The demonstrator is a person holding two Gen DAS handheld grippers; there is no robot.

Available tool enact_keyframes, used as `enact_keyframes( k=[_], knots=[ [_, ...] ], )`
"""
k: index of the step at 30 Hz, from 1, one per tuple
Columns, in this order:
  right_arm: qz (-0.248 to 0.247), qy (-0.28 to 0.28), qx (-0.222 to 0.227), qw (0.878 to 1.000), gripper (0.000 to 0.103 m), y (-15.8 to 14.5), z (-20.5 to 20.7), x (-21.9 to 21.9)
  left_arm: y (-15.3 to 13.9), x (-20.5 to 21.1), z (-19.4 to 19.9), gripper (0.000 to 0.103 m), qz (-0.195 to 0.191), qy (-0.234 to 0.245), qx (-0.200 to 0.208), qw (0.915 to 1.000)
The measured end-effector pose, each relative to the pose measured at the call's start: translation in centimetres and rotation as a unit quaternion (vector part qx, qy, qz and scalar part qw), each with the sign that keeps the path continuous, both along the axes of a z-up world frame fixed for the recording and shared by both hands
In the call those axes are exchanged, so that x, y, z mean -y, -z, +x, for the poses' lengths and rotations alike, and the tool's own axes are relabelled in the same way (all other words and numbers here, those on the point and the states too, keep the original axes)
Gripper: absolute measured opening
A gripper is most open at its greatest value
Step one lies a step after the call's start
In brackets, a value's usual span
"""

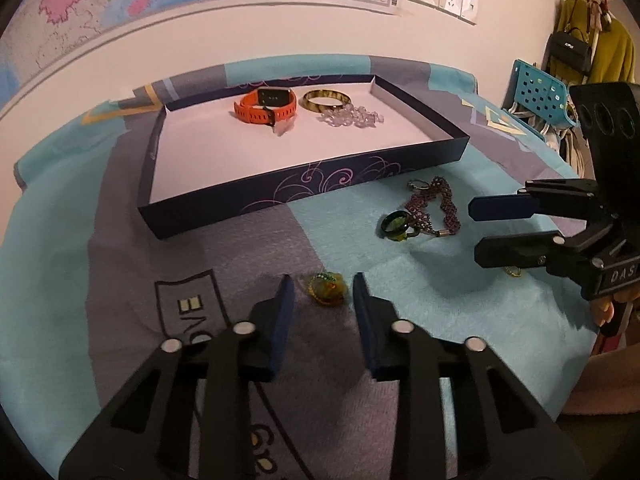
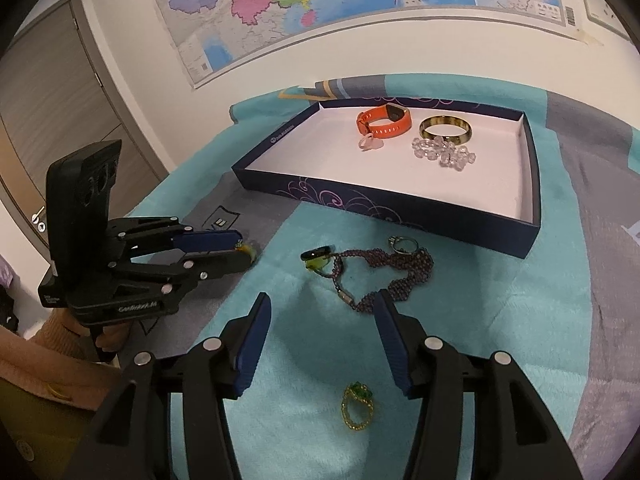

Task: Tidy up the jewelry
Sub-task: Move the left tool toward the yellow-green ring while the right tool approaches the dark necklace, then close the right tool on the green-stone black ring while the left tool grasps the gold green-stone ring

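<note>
Left claw clamps on my yellow-green ring near the blanket's front edge; right claw hangs open over the gold bead ring. Next I lift it into the tray.

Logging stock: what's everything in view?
tray: one, dark blue, on cloth
watch: one, orange, in tray
bangle: one, gold, in tray
bead bracelet: one, clear, in tray
charm: one, pink, in tray
chain bracelet: one, purple, on cloth
dark ring: one, greenish, beside chain bracelet
silver ring: one, silver, beside chain bracelet
beaded ring: one, gold, below right tongs
amber ring: one, yellowish, in left tongs
cloth: one, teal, underneath
map: one, multicoloured, wall
left tongs: one, black, gripping amber ring
right tongs: one, black, open
</note>
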State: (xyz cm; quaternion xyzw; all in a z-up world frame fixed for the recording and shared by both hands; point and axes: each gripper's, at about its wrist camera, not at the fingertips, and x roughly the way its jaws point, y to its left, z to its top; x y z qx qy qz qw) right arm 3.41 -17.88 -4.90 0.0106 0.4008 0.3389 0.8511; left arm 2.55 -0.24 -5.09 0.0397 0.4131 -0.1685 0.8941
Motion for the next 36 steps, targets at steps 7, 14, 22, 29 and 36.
enact_keyframes(
  k=[7,14,22,29,36],
  knots=[
    [0.006,-0.003,0.001,1.000,0.051,0.0,-0.2,-0.1,0.1,0.3,-0.2,0.014,-0.011,0.013,-0.007,0.9998],
    [0.009,-0.026,0.006,1.000,0.047,-0.2,0.1,-1.8,0.2,0.2,-0.2,0.014,-0.013,0.006,-0.009,0.9999],
    [-0.033,-0.007,0.033,0.999,0.045,-0.6,1.4,-3.6,0.2,0.0,-0.2,0.017,-0.015,0.002,-0.008,0.9999],
    [-0.053,0.020,0.006,0.998,0.003,0.9,2.9,-2.1,0.3,-0.2,-0.2,0.017,-0.022,0.001,-0.010,0.9997],
    [-0.055,0.073,0.013,0.996,0.003,-0.1,3.2,1.6,0.3,-0.1,-0.2,0.017,-0.023,0.001,-0.010,0.9997]
  ],
)
